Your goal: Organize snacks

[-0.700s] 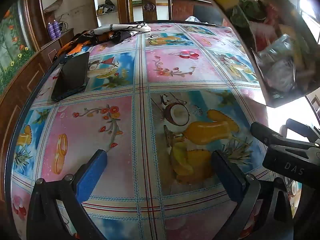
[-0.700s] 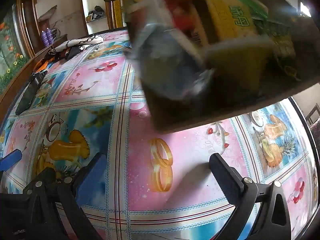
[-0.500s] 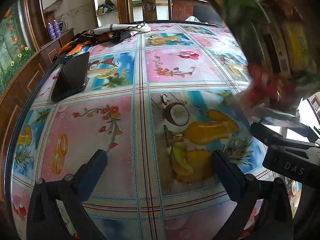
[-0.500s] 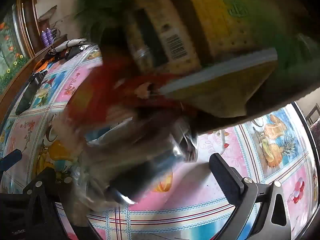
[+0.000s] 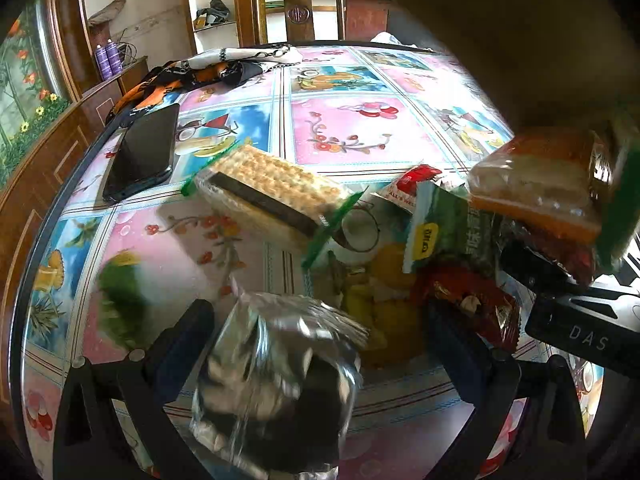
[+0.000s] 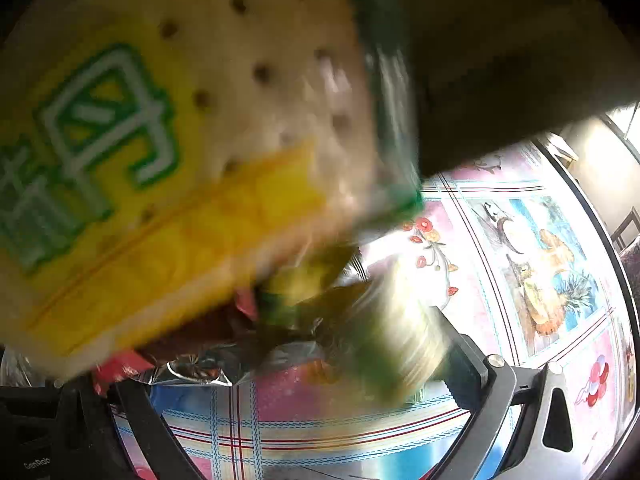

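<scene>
Several snack packs are tumbling from a tipped brown box [image 5: 520,40] onto the flowered table [image 5: 340,128]. In the left wrist view I see a cracker pack [image 5: 272,192], a green packet [image 5: 444,232], a red packet [image 5: 468,300] and an orange cake pack [image 5: 540,184]. A blurred silver foil packet [image 5: 280,360] sits between the fingers of my left gripper [image 5: 316,320], which is open and not pressing on it. In the right wrist view a yellow cracker pack [image 6: 160,180] fills the frame. My right gripper [image 6: 296,384] stands open behind a silver packet [image 6: 200,368] and a blurred green packet [image 6: 392,340].
A black phone [image 5: 144,156] lies at the table's left edge, with a patterned cloth [image 5: 208,68] behind it. A wooden chair [image 5: 296,8] stands at the far side. The right gripper's body [image 5: 580,320] shows at the right of the left wrist view.
The box has tipped further and the snacks have spilled out, falling onto the table in front of and between both grippers. Neither gripper has moved.
</scene>
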A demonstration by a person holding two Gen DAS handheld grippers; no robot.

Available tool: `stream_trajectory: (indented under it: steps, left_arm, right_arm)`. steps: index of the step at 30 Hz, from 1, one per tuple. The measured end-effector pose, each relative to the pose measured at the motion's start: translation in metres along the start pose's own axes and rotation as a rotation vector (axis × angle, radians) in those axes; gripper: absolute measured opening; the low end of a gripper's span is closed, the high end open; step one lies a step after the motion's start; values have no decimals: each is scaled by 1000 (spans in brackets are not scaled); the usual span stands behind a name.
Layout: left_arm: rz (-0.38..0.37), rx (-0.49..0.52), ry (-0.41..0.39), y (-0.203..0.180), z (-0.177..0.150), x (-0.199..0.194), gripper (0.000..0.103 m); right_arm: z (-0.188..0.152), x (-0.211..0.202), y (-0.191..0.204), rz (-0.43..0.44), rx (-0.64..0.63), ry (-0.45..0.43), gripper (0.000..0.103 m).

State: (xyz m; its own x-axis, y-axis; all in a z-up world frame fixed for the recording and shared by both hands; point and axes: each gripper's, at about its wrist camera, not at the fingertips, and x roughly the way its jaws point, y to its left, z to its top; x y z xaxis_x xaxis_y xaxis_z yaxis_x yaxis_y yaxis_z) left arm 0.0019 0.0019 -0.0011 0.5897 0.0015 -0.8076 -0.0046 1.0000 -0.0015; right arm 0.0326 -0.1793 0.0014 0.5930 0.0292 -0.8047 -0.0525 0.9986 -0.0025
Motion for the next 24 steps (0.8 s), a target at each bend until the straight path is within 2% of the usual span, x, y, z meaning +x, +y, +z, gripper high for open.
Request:
stream_trajectory:
  steps: [24]
  left_arm:
    - [1, 0, -8, 0, 0, -1, 103]
  right_arm:
    - [0, 2, 2, 1, 0, 0, 103]
